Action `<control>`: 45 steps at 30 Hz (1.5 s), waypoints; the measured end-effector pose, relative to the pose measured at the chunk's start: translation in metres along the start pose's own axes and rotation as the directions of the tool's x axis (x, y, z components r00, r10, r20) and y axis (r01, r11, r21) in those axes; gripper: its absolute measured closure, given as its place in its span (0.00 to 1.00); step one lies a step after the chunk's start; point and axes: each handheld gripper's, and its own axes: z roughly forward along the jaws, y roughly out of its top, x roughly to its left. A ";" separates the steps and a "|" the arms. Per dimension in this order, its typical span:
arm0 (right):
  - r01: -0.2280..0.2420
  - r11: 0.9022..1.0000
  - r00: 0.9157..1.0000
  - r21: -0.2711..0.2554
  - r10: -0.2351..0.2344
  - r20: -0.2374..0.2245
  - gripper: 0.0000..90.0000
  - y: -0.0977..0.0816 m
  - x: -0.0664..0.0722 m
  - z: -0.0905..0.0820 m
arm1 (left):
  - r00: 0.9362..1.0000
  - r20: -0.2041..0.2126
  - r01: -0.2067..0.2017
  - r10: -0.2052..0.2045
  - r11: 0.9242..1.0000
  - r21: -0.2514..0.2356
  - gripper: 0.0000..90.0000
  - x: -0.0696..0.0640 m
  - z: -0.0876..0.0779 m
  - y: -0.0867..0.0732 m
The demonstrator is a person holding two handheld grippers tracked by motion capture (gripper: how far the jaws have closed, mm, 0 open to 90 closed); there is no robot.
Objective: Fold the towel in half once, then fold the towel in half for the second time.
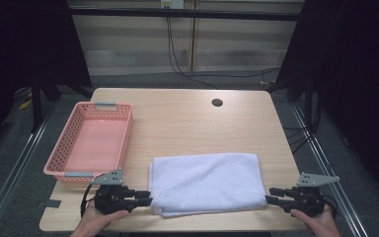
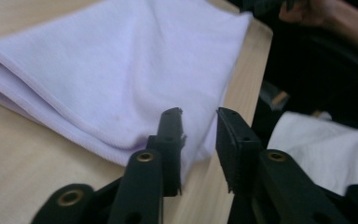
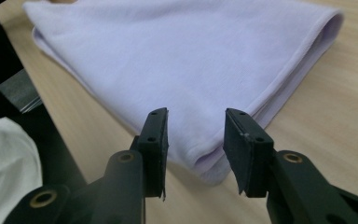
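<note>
This looks like a lab or recording room, not a home. A plain wooden table (image 1: 187,123) with a cable hole (image 1: 217,102) stands on grey carpet (image 1: 10,173), hemmed by black curtains (image 1: 24,39) and metal rails (image 1: 15,163). Loose cables (image 1: 177,64) trail along pale wall panels (image 1: 138,44).

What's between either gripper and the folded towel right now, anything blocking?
Nothing visible. The left gripper sits at the near left corner of the folded lavender towel, the right gripper at its near right corner. Both have their jaws open, with a towel corner right at the tips. Only bare wooden table around it; the pink basket stands off to the left.
</note>
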 end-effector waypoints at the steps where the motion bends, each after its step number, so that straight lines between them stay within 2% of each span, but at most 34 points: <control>1: -0.009 1.000 1.000 -0.012 0.010 0.011 0.63 0.003 -0.002 0.002 | 0.999 -0.031 0.008 -0.008 1.000 0.004 0.73 0.003 0.005 0.005; 2: -0.016 1.000 1.000 -0.012 0.017 0.024 0.61 0.006 -0.004 0.006 | 0.998 -0.061 0.001 -0.001 1.000 0.014 0.72 0.007 0.011 0.009; 4: -0.020 1.000 0.998 -0.006 0.020 0.064 0.58 0.012 -0.007 0.015 | 0.998 -0.069 0.014 -0.013 1.000 0.025 0.68 0.014 0.026 0.016; 6: -0.033 0.999 0.997 0.004 0.033 0.073 0.55 0.019 -0.011 0.026 | 0.997 -0.077 0.006 0.000 0.997 0.075 0.66 0.022 0.044 0.021; 7: -0.040 0.999 0.996 0.008 0.039 0.086 0.54 0.022 -0.013 0.032 | 0.995 -0.099 -0.006 0.016 0.994 0.105 0.66 0.024 0.052 0.021; 9: -0.035 0.999 0.994 0.025 0.032 0.106 0.51 0.026 -0.017 0.043 | 0.995 -0.101 0.005 0.011 0.988 0.152 0.65 0.030 0.063 0.020; 11: -0.038 0.998 0.991 0.050 0.031 0.133 0.51 0.027 -0.020 0.052 | 0.991 -0.129 -0.015 0.042 0.980 0.200 0.66 0.029 0.068 0.014; 12: -0.025 0.997 0.988 0.069 0.015 0.151 0.50 0.026 -0.020 0.056 | 0.988 -0.142 -0.035 0.063 0.980 0.195 0.66 0.027 0.068 0.012; 14: -0.007 0.993 0.987 0.115 -0.012 0.160 0.52 0.021 -0.019 0.062 | 0.986 -0.157 -0.027 0.056 0.983 0.182 0.66 0.026 0.067 0.010; 15: 0.025 0.991 0.984 0.133 -0.048 0.172 0.52 0.018 -0.016 0.064 | 0.986 -0.155 -0.027 0.055 0.984 0.177 0.66 0.027 0.067 0.010; 16: 0.038 0.990 0.981 0.138 -0.063 0.185 0.53 0.018 -0.014 0.064 | 0.988 -0.144 -0.026 0.052 0.984 0.175 0.66 0.029 0.069 0.010; 18: 0.036 0.988 0.978 0.152 -0.066 0.197 0.64 0.019 -0.014 0.063 | 0.991 -0.134 -0.005 0.027 0.987 0.163 0.64 0.036 0.073 0.014; 19: 0.038 0.987 0.977 0.155 -0.069 0.204 0.66 0.019 -0.015 0.062 | 0.990 -0.139 -0.010 0.033 0.987 0.163 0.65 0.037 0.076 0.016; 21: 0.011 0.988 0.975 0.155 -0.045 0.218 0.75 0.020 -0.021 0.060 | 0.989 -0.142 -0.016 0.040 0.986 0.164 0.64 0.039 0.084 0.022; 24: 0.007 0.990 0.969 0.143 -0.042 0.245 0.76 0.020 -0.032 0.056 | 0.985 -0.157 -0.043 0.068 0.986 0.159 0.63 0.039 0.098 0.030; 25: -0.010 0.990 0.966 0.139 -0.026 0.259 0.76 0.020 -0.036 0.055 | 0.987 -0.148 -0.037 0.061 0.987 0.156 0.63 0.038 0.102 0.032; 26: -0.018 0.992 0.965 0.128 -0.016 0.263 0.76 0.020 -0.041 0.053 | 0.987 -0.147 -0.045 0.071 0.984 0.173 0.61 0.035 0.109 0.037; 27: -0.018 0.992 0.965 0.128 -0.016 0.263 0.76 0.020 -0.041 0.053 | 0.987 -0.147 -0.045 0.071 0.984 0.173 0.57 0.035 0.109 0.037; 28: -0.043 0.992 0.964 0.115 0.011 0.267 0.67 0.019 -0.047 0.049 | 0.986 -0.148 -0.047 0.075 0.982 0.183 0.57 0.033 0.109 0.038; 30: -0.044 0.995 0.957 0.092 0.016 0.288 0.60 0.018 -0.046 0.045 | 0.988 -0.128 -0.059 0.084 0.980 0.190 0.54 0.030 0.109 0.039; 31: -0.040 0.997 0.958 0.072 0.017 0.287 0.57 0.019 -0.044 0.041 | 0.989 -0.122 -0.064 0.088 0.980 0.190 0.54 0.030 0.107 0.039; 33: -0.035 0.999 0.958 0.025 0.027 0.286 0.55 0.020 -0.036 0.034 | 0.992 -0.114 -0.036 0.056 0.985 0.168 0.54 0.032 0.102 0.041; 34: -0.020 1.000 0.961 0.009 0.017 0.278 0.58 0.021 -0.029 0.030 | 0.990 -0.130 -0.025 0.045 0.989 0.147 0.53 0.033 0.100 0.042; 35: 0.005 1.000 0.965 -0.001 -0.004 0.263 0.57 0.023 -0.019 0.028 | 0.988 -0.149 -0.020 0.042 0.989 0.146 0.52 0.036 0.095 0.044; 37: 0.028 0.999 0.975 -0.019 -0.024 0.222 0.57 0.024 -0.004 0.026 | 0.987 -0.161 0.001 0.019 0.993 0.121 0.48 0.039 0.091 0.047; 39: 0.051 0.999 0.981 -0.017 -0.047 0.188 0.55 0.023 0.009 0.029 | 0.985 -0.174 0.028 -0.009 0.994 0.105 0.45 0.043 0.087 0.051; 41: 0.050 0.999 0.988 -0.016 -0.047 0.147 0.54 0.023 0.019 0.035 | 0.982 -0.185 0.041 -0.025 0.996 0.085 0.43 0.049 0.083 0.056; 42: 0.057 0.998 0.990 -0.014 -0.054 0.133 0.53 0.024 0.023 0.039 | 0.981 -0.190 0.044 -0.031 0.997 0.064 0.43 0.052 0.083 0.059; 44: 0.078 0.997 0.993 0.002 -0.078 0.094 0.53 0.029 0.032 0.051 | 0.983 -0.183 0.043 -0.030 0.997 0.068 0.46 0.058 0.083 0.064; 45: 0.081 0.997 0.994 0.008 -0.081 0.070 0.52 0.032 0.038 0.058 | 0.981 -0.189 0.044 -0.034 0.998 0.049 0.46 0.061 0.083 0.065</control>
